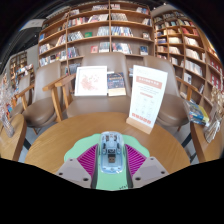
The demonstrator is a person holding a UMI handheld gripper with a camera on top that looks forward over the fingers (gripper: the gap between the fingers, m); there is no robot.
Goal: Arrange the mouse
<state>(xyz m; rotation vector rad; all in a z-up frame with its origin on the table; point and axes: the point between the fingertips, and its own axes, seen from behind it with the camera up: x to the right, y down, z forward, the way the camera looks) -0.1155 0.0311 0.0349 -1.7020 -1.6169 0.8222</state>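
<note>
A pale, partly see-through mouse (113,158) lies lengthwise between my fingers, over a green mat (81,152) at the near edge of a round wooden table (60,140). My gripper (112,150) is shut on the mouse. The magenta pads (90,159) press against both of its sides with no gap showing. The mouse's rear end and the mat's near edge are hidden below the fingers.
A white and orange standing sign (147,97) is on the table ahead to the right. Two display books (91,80) stand upright at the table's far side. Wooden chairs (45,105) flank the table, and bookshelves (95,30) line the room behind.
</note>
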